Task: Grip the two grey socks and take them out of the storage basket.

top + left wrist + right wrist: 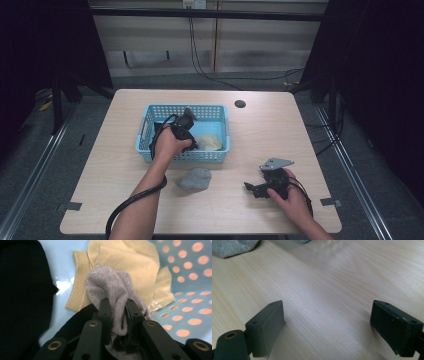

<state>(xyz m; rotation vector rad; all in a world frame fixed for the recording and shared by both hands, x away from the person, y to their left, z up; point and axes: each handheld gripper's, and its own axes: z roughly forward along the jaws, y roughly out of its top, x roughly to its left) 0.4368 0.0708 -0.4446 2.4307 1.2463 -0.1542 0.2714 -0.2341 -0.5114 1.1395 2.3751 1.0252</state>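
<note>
Left of centre in the high view, the left gripper (186, 121) reaches into a perforated light-blue plastic basket (145, 131). Its own view shows the jaws pinching a soft grey knit sock (110, 287) above a ribbed cream sock (130, 257) and black fabric (20, 295). Another grey sock (194, 178) lies crumpled on the pale woodgrain surface (260, 125). Lower right, the right gripper (253, 189) is spread, empty.

Basket (145, 131) at desk (260, 135) centre, toward far edge. Cloths (209, 142) inside basket, right half. Left claw (119, 315) in basket, over cloths. Sock (195, 179) on desk, just before basket. Right claw (252, 188) right of sock, apart.
</note>
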